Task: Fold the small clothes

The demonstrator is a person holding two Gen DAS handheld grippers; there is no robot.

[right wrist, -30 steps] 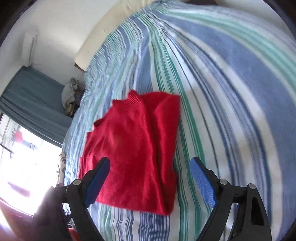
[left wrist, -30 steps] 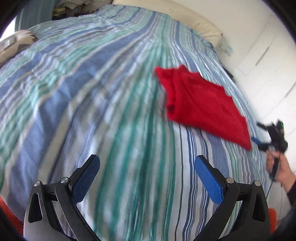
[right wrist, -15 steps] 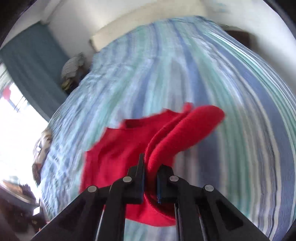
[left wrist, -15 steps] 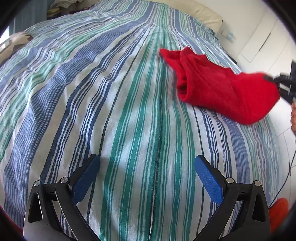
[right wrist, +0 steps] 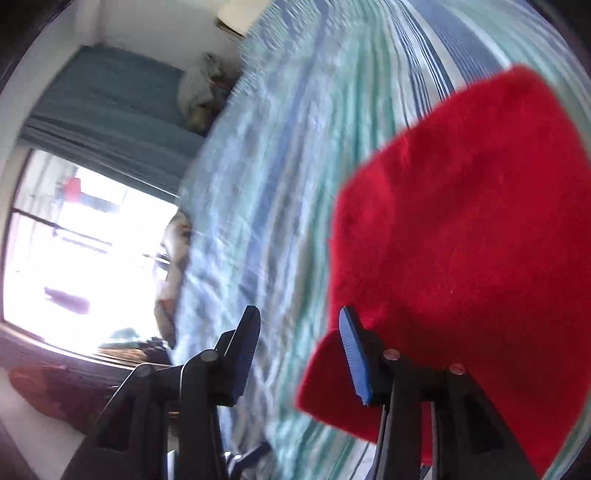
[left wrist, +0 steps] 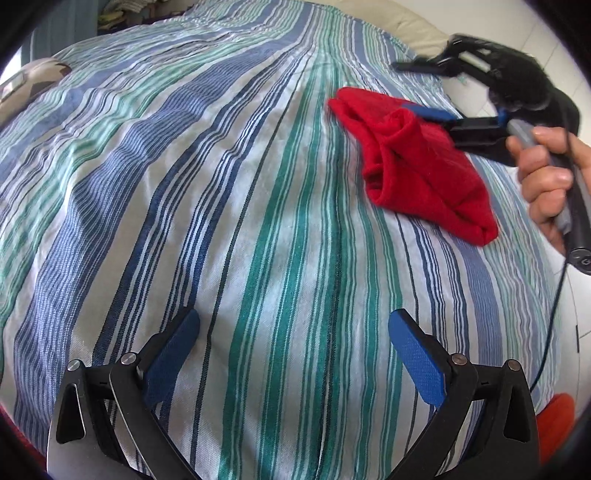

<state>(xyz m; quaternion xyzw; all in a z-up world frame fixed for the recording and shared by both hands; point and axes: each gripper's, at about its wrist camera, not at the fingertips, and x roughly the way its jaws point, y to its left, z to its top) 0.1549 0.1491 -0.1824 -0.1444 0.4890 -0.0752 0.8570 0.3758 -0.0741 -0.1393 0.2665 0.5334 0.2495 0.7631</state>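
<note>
A small red knit garment (left wrist: 417, 162) lies folded over on the striped bedsheet (left wrist: 221, 184), right of centre in the left wrist view. My left gripper (left wrist: 293, 332) is open and empty, low over the sheet, well short of the garment. My right gripper (left wrist: 424, 92) is held over the garment's far edge, one blue finger resting on the cloth. In the right wrist view my right gripper (right wrist: 299, 350) is open, with the red garment (right wrist: 461, 240) beside and behind its right finger, not clamped.
A beige headboard cushion (left wrist: 402, 18) lies at the far end of the bed. A window (right wrist: 74, 240) and teal curtain (right wrist: 103, 107) stand beyond the bed's left side. A patterned pillow (left wrist: 29, 81) lies at the left edge. An orange object (left wrist: 554, 424) sits at bottom right.
My right gripper carried the garment's near edge over onto its far part, folding it, then opened and let go. The left gripper stayed open and shifted slightly.
</note>
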